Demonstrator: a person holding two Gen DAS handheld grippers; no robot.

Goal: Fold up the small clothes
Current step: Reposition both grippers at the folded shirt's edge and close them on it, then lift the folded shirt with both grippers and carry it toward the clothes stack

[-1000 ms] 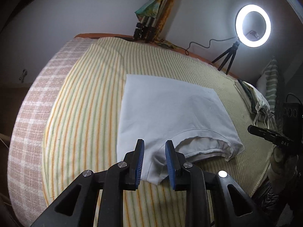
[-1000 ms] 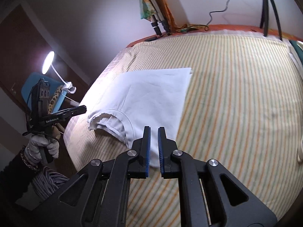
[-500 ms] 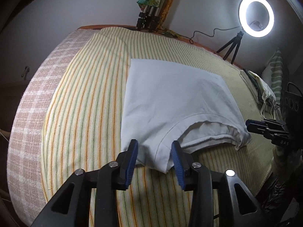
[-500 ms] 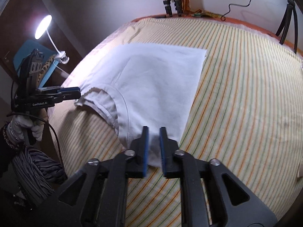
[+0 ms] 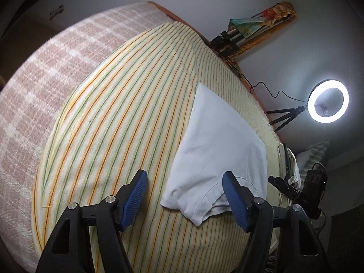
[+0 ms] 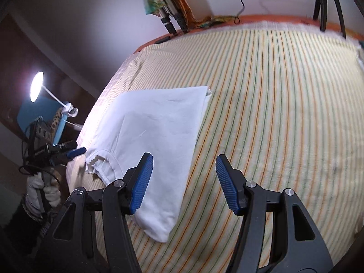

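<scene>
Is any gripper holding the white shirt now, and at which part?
No. Left gripper and right gripper are opening; the white shirt lies free.

faint white letters, perhaps "DAS", on right gripper [image 5: 285, 187] body

A white T-shirt [image 5: 218, 150] [image 6: 159, 136] lies folded flat into a long panel on the striped bed cover [image 5: 118, 125], its ribbed neckline and bunched layers at the near end.

Your right gripper [image 6: 183, 182] is opening above the folded white shirt [image 6: 157, 141], nothing pinched; the shirt lies flat on the striped bedsheet [image 6: 284, 113], your left gripper [image 6: 76, 151] just beside its collar.
</scene>
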